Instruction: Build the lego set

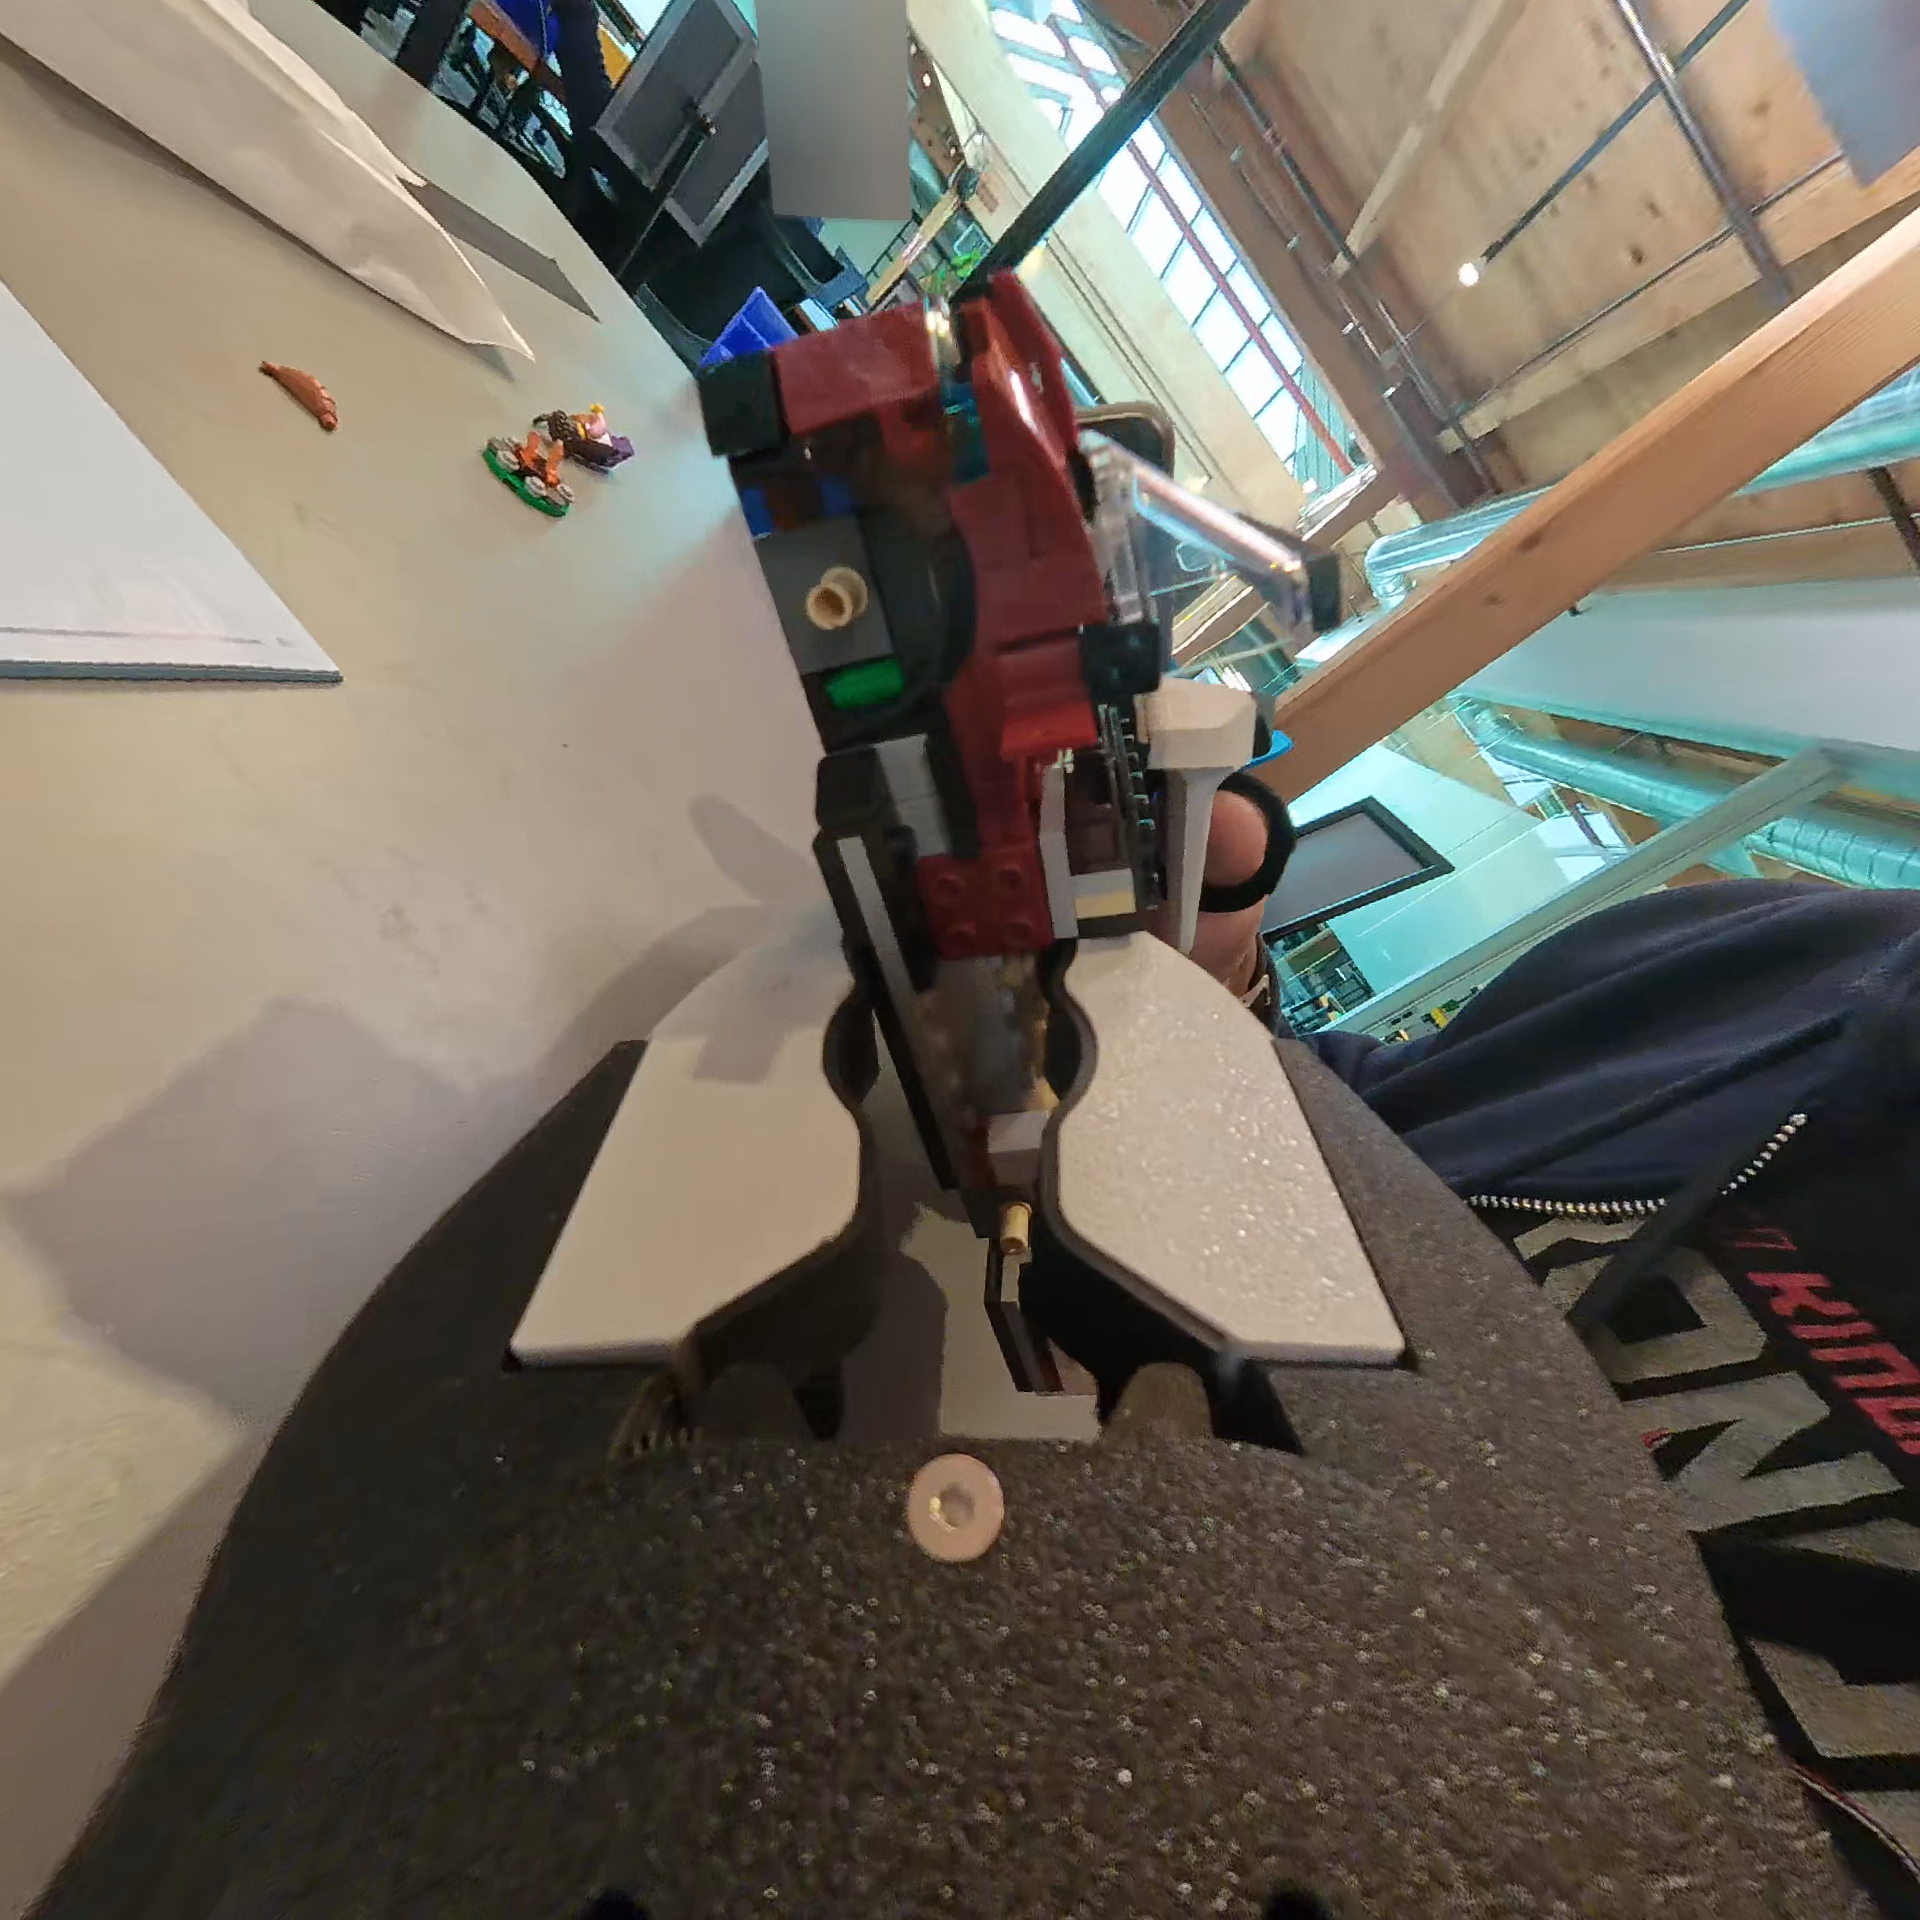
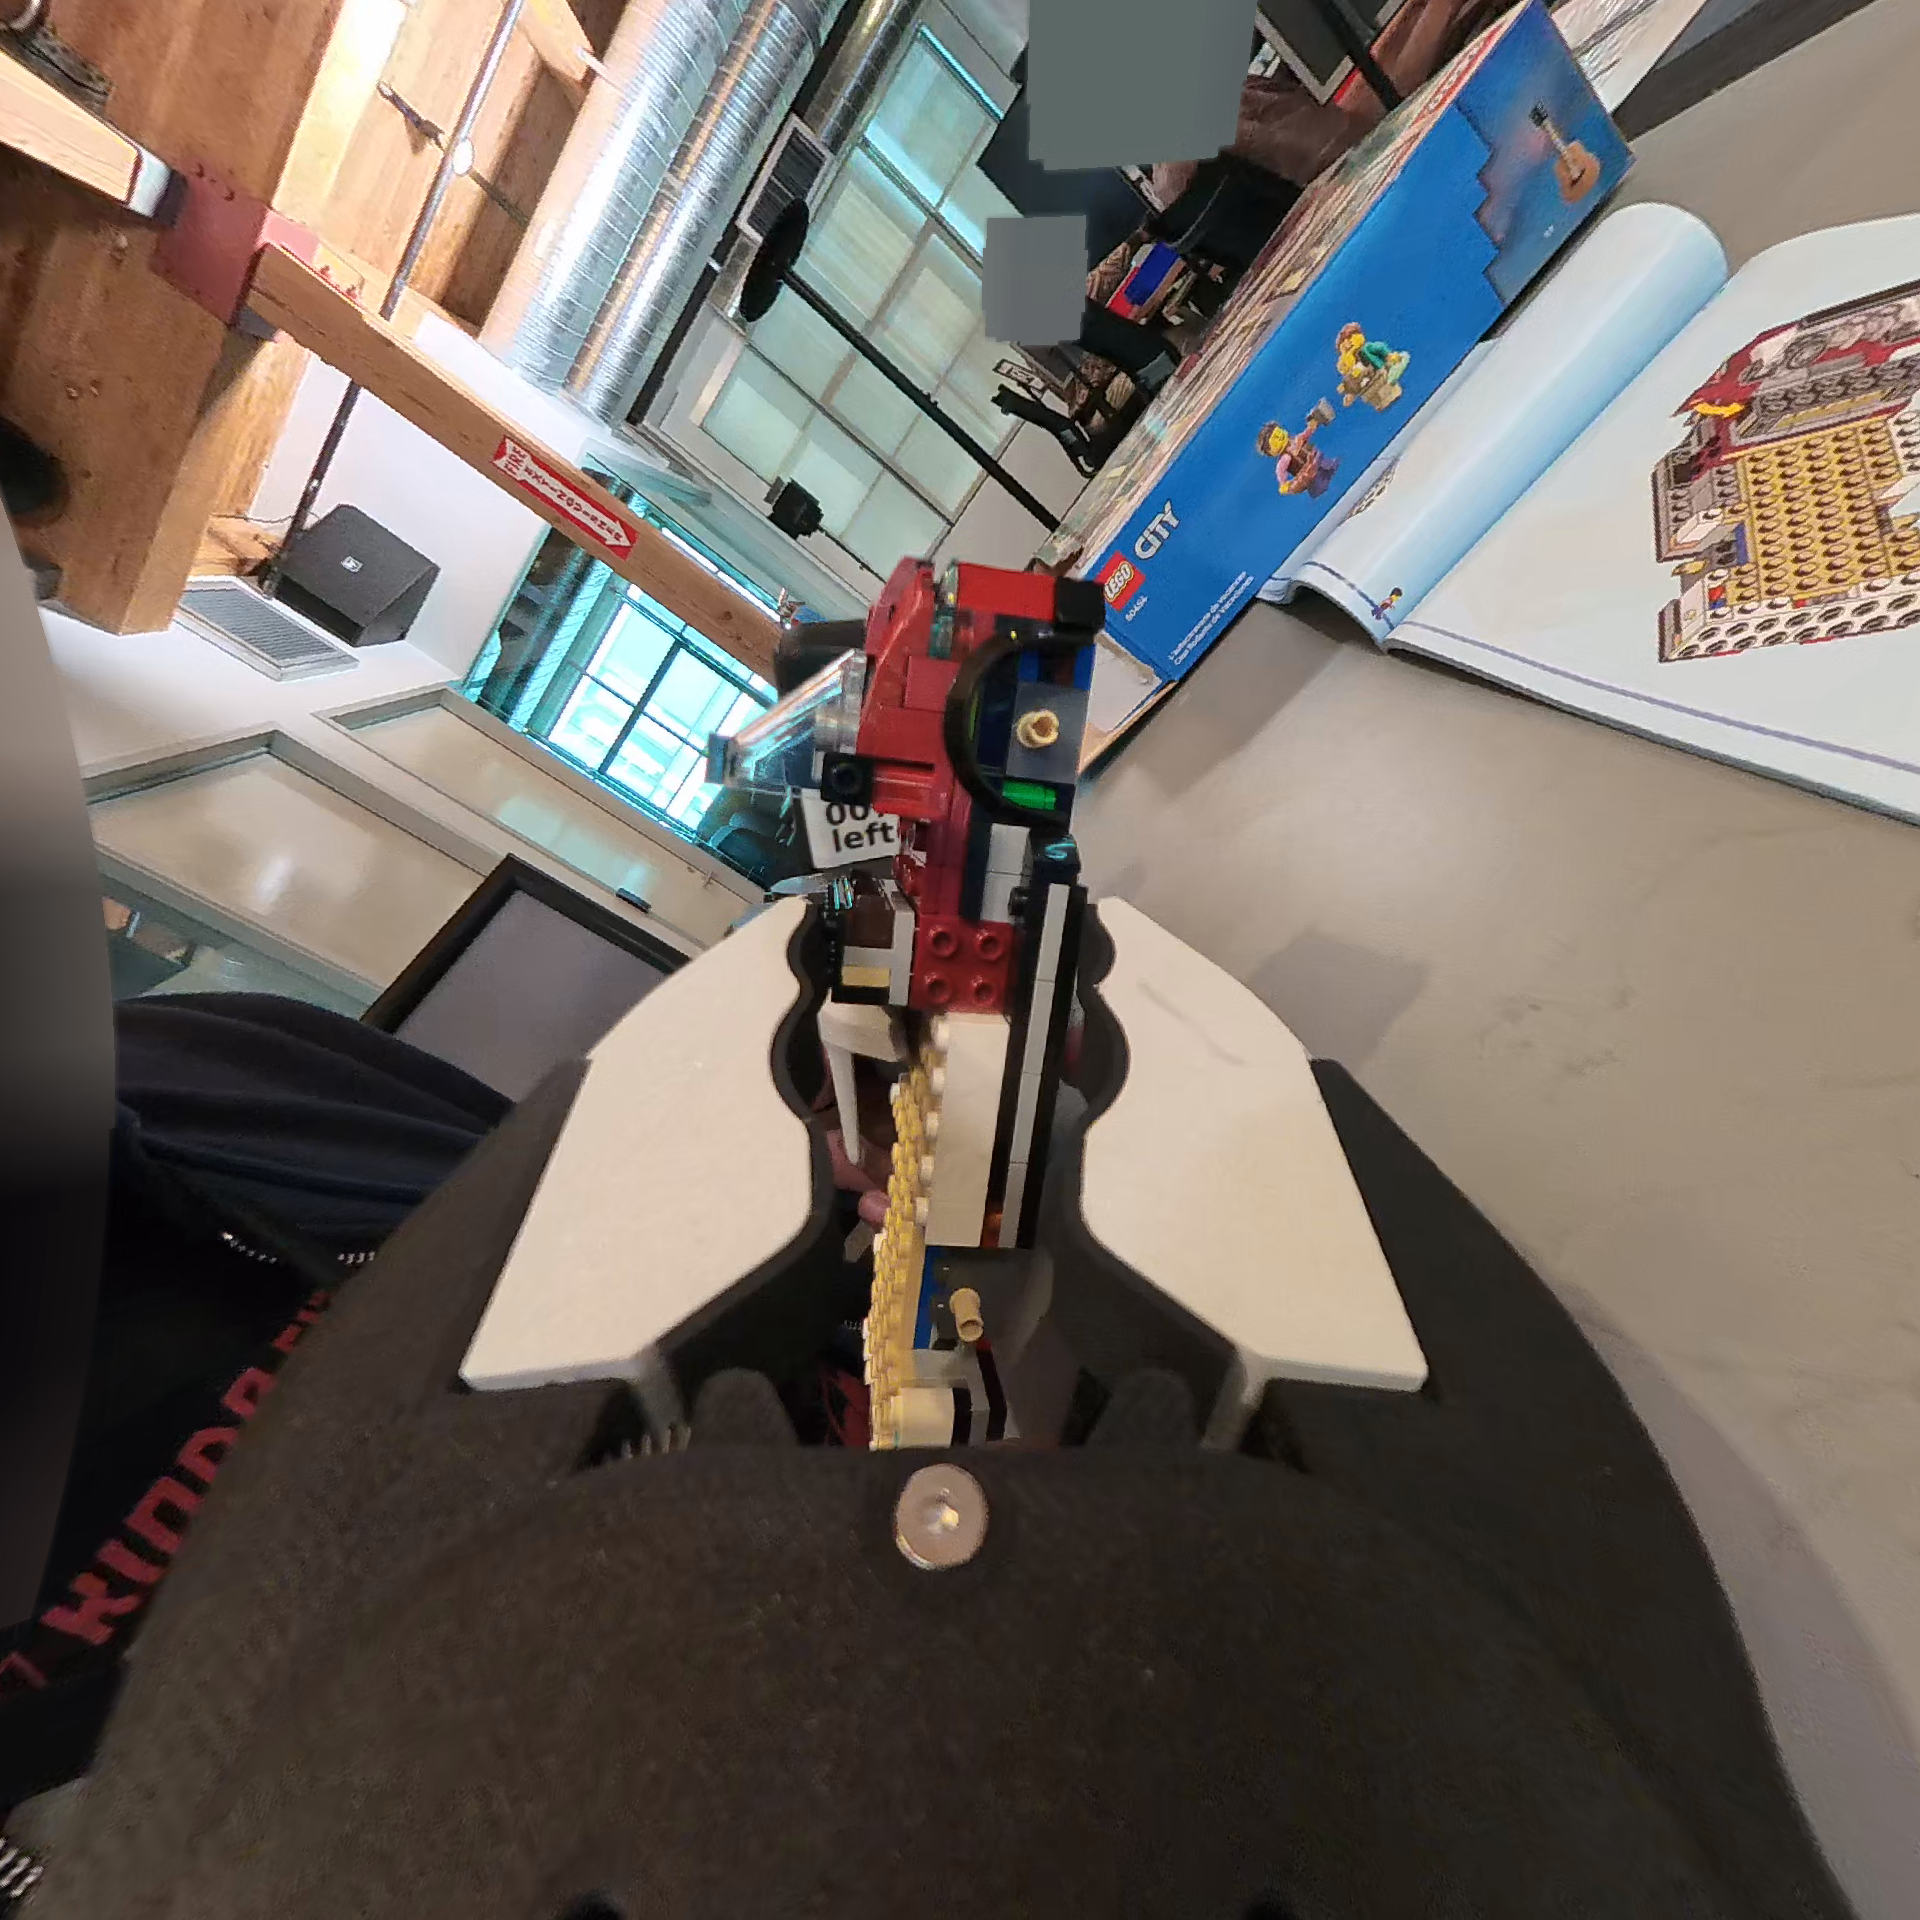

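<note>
A brick-built model (image 1: 997, 582), dark red with black, white and blue parts and a clear sloped pane, is held in the air over the grey table (image 1: 416, 831). My left gripper (image 1: 956, 987) is shut on its lower end, with both white fingers (image 1: 1195, 1143) pressed against its sides. My right gripper (image 2: 951, 935) is shut on the same model (image 2: 925, 717) from the other side, clamping its black-and-white strip and tan studded plate. The right gripper's white finger (image 1: 1195, 790) shows beside the model. The left gripper's finger (image 2: 852, 1060) shows inside the right jaws.
A small figure scene on a green base (image 1: 545, 462) and a brown piece (image 1: 301, 393) lie on the table, near paper sheets (image 1: 312, 187). A blue toy box (image 2: 1351, 353) and an open instruction booklet (image 2: 1662, 499) lie to the right. A person's dark jacket (image 1: 1662, 1039) is close. The grippers are tip to tip, or close to it. Left tips and right tips are each some 25 cm from the brown piece (image 1: 301, 393).
</note>
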Tool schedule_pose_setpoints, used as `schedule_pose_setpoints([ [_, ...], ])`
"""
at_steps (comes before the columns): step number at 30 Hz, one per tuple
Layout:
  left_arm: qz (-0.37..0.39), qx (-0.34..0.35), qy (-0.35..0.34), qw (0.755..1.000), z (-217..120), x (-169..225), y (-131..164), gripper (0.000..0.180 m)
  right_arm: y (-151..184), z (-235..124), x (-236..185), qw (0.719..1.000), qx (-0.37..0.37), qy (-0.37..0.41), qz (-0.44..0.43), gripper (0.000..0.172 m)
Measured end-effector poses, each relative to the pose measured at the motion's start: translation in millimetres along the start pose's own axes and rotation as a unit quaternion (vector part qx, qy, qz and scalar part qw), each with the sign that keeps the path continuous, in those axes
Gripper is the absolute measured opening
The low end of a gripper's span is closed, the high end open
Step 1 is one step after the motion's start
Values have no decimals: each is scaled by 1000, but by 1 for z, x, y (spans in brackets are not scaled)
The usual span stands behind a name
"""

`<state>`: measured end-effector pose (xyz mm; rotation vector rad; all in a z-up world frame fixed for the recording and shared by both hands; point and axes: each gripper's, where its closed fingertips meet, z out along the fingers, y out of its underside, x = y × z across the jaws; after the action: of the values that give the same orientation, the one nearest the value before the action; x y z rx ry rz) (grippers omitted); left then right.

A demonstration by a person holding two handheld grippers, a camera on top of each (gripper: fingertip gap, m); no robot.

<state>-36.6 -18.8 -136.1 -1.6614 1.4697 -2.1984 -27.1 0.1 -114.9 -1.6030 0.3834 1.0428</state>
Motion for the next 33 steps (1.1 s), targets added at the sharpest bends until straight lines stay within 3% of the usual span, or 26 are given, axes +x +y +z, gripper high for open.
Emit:
schedule_pose_setpoints([
  [6, 14, -1, -18, 1000, -2, -5, 2, 26, 2, -3, 7, 999, -11, 40, -26, 48],
  [12, 66, -12, -39, 997, -1, -4, 4, 26, 3, -4, 5, 999, -13, 34, -33, 47],
  [24, 85, -23, -49, 995, 0, -4, 7, 27, 3, -4, 6, 999, -12, 31, -17, 47],
  [29, 66, -22, -51, 996, 1, -5, 5, 27, 1, -4, 8, 999, -5, 31, -13, 47],
  [33, -23, -6, -33, 999, 4, -9, 3, 25, -2, -4, 15, 999, -11, 51, -9, 48],
])
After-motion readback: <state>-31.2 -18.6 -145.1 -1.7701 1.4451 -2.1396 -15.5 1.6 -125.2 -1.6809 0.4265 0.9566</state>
